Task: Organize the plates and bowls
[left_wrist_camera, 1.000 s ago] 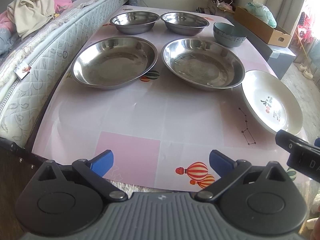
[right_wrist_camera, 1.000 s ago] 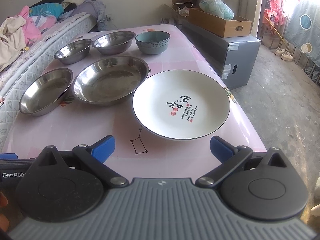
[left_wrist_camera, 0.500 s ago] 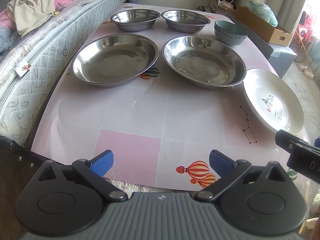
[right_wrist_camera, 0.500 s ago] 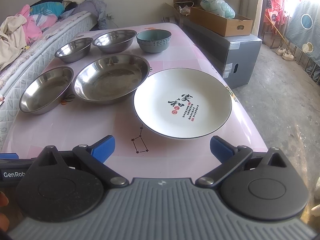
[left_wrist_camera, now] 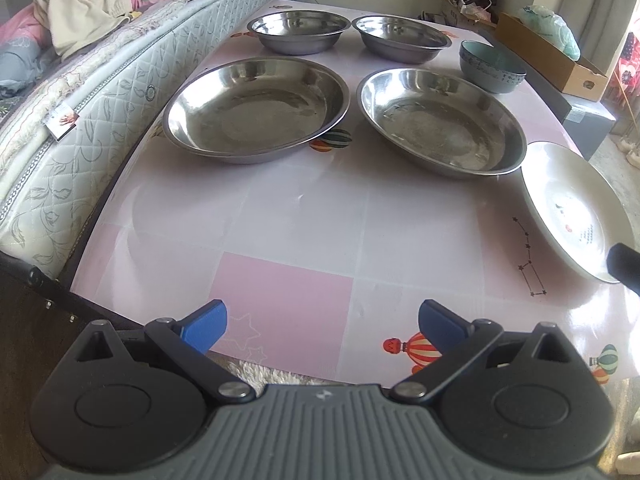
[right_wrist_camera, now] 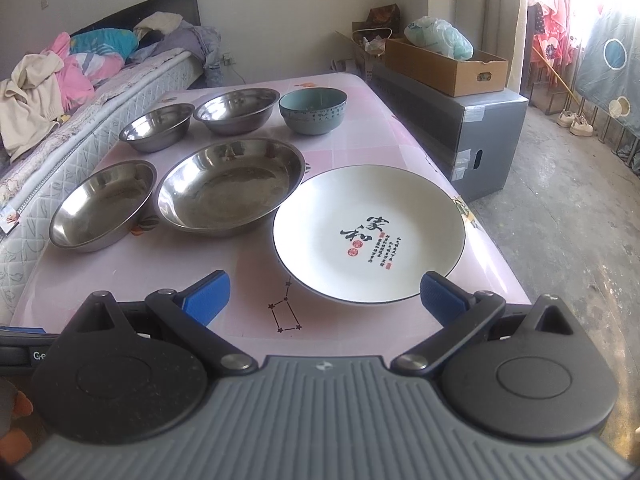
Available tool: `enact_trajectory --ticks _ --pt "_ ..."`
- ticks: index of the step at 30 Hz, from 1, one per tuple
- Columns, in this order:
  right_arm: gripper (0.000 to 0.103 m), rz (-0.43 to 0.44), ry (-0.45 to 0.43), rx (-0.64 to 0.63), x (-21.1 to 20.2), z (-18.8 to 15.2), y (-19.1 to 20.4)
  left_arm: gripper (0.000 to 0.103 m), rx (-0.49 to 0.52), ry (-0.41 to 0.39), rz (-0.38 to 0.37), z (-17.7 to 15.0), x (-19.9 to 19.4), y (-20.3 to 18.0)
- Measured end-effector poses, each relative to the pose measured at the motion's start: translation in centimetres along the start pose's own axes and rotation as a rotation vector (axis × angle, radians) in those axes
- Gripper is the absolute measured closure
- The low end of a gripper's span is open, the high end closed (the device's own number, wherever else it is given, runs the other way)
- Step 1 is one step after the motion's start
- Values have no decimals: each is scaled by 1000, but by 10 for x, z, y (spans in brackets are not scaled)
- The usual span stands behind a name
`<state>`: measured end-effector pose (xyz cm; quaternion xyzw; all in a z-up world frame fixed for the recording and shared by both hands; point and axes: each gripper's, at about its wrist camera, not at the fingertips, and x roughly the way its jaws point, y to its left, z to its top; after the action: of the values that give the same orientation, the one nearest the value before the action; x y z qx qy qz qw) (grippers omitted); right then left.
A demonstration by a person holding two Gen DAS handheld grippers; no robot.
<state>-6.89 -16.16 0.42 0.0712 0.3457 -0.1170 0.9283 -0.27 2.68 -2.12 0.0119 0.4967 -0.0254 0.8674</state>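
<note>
Table [left_wrist_camera: 304, 216] — pink and white squares, striped balloons, dotted star lines. White plate [right_wrist_camera: 368, 236], dark rim, black and red characters. Four silver steel dishes [left_wrist_camera: 256, 108]; one teal bowl [right_wrist_camera: 313, 110]. Pads [right_wrist_camera: 208, 298] — blue.

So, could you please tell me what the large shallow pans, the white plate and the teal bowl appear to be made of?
The two large shallow pans look like stainless steel: silvery, with mirror-like reflections and thin rolled rims. The white plate seems glazed ceramic: glossy white, dark rim line, printed characters. The teal bowl is probably glazed ceramic too, with thicker walls and a softer sheen, though melamine cannot be ruled out.
</note>
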Motion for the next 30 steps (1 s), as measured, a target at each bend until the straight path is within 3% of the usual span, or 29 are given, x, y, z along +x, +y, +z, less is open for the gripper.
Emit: enact_trajectory --ticks 5,13,17,25,30 --pt "1 10 -34 -49 5 -3 -2 1 -35 -19 24 -3 6 12" --pt "1 36 -5 -105 23 -4 0 1 -97 -31 44 -7 14 40" --pt "1 48 -49 -137 21 6 2 1 -134 -57 61 -5 9 62" --pt "1 235 -129 -232 16 65 6 1 -239 -170 101 27 -5 123" --pt "1 451 -167 -181 25 117 -2 1 -239 -287 142 63 -20 147"
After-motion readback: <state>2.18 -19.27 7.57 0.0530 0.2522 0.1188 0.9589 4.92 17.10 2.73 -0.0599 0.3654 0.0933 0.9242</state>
